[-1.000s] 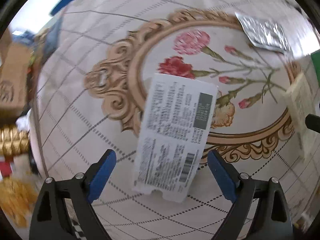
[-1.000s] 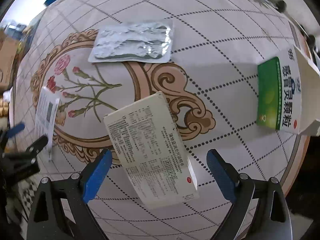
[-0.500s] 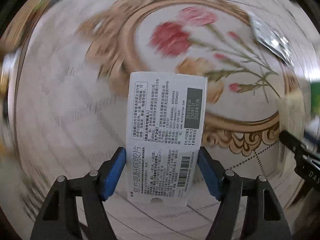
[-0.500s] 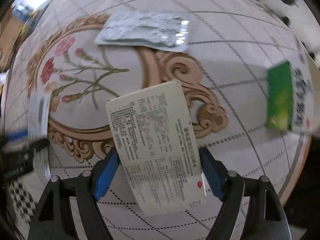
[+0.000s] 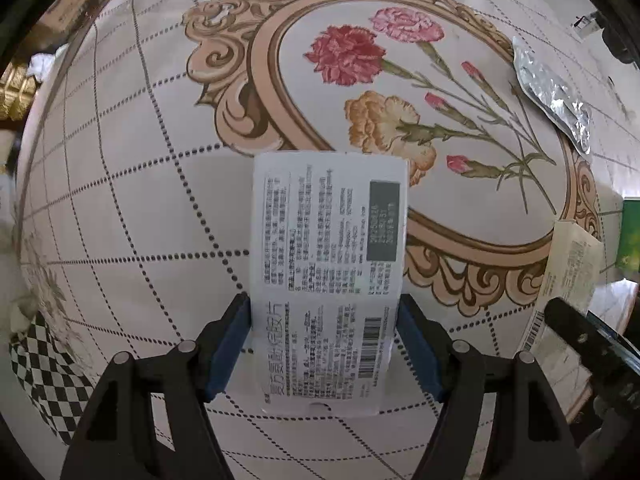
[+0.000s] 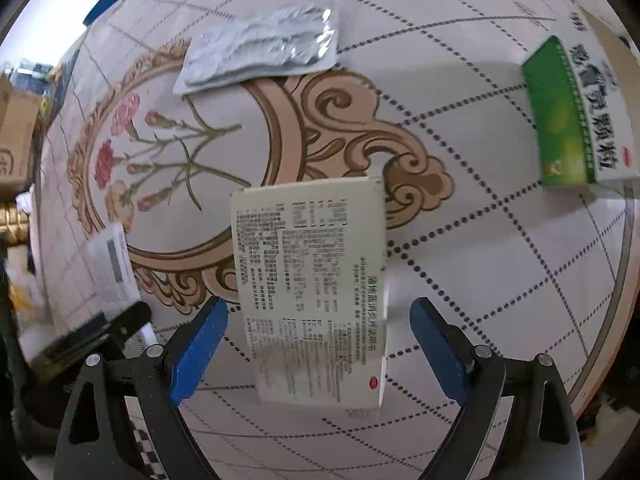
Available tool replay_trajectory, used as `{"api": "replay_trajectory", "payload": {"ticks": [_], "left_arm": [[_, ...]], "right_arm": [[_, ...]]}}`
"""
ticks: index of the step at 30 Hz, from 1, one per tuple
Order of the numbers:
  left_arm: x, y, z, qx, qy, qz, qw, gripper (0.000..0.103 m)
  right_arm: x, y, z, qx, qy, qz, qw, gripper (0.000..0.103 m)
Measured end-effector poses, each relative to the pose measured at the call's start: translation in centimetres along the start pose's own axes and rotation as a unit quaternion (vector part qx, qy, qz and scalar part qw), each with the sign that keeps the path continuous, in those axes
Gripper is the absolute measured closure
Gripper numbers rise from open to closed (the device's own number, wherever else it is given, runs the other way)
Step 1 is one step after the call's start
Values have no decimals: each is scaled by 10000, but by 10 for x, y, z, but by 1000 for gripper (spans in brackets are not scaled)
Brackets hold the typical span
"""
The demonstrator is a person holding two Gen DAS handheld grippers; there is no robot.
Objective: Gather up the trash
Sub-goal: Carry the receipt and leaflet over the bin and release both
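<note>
My left gripper (image 5: 324,344) is shut on a white medicine box (image 5: 328,264) with black print and a barcode; both blue pads press its sides. My right gripper (image 6: 318,344) is open around a cream medicine box (image 6: 316,292) that lies between the pads; the left pad is near its edge and the right pad stands apart. A silver blister pack (image 6: 260,60) lies further back; it also shows in the left wrist view (image 5: 556,96). A green and white medicine box (image 6: 580,116) lies at the right.
All lie on a round table (image 6: 500,260) with a grid and flower-print cloth. The table's edge curves along the right. Cardboard boxes (image 6: 16,140) and gold items stand off the left side. Each gripper shows in the other's view.
My left gripper closed on the white box and turned it straight. My right gripper first closed in on the cream box, then opened wider, and the box now lies straighter between the pads.
</note>
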State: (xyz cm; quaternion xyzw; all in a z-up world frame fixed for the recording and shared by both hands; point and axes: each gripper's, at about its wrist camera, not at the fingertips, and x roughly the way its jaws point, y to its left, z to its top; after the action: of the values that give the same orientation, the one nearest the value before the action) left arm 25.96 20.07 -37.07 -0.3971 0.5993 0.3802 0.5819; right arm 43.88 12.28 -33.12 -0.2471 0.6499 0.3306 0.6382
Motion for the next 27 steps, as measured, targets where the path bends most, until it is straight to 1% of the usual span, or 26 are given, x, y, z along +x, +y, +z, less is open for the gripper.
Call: {"api": "replay_trajectory", "payload": {"ticks": [4, 6, 8, 9, 11, 13, 18, 19, 21, 22, 23, 25, 26, 27], "left_arm": [[-5, -8, 1, 60, -201, 157, 9997, 34], [-8, -13, -1, 142, -295, 242, 9992, 34], [-12, -12, -11, 186, -383, 328, 9986, 34], [-14, -13, -13, 193, -435, 354, 9982, 34], [-17, -2, -20, 173, -517, 354, 9979, 34], [-24, 6, -30, 152, -607, 390, 9973, 34], [-58, 24, -67, 119, -1000, 441, 9939, 34], [-66, 30, -79, 106, -1092, 433, 9930, 34], [-84, 33, -99, 73, -1296, 383, 9908, 34], [-87, 44, -106, 62, -1371, 353, 9899, 34], [-99, 59, -120, 58, -1485, 307, 9884, 34], [-109, 70, -148, 47, -1670, 206, 9857, 34], [-112, 80, -153, 65, -1724, 171, 9849, 34], [-120, 89, -165, 87, -1818, 132, 9832, 34]], "right_arm": [[8, 14, -15, -201, -152, -273, 9993, 10], [9, 24, -26, -263, -255, -524, 9980, 16], [9, 30, -33, -316, -363, -735, 9961, 28], [8, 34, -37, -372, -442, -722, 9957, 29], [7, 37, -43, -517, -498, -717, 9948, 29], [3, 41, -58, -652, -586, -722, 9935, 29], [-31, 64, -99, -942, -963, -556, 9893, 29], [-37, 69, -107, -984, -1032, -523, 9884, 29], [-54, 80, -131, -1055, -1193, -320, 9867, 29], [-63, 76, -141, -1071, -1222, -262, 9864, 29], [-71, 83, -158, -1118, -1267, -145, 9855, 29], [-85, 73, -175, -1128, -1351, -37, 9844, 29], [-92, 63, -185, -1149, -1411, 0, 9833, 29], [-102, 63, -205, -1155, -1483, 36, 9822, 29]]}}
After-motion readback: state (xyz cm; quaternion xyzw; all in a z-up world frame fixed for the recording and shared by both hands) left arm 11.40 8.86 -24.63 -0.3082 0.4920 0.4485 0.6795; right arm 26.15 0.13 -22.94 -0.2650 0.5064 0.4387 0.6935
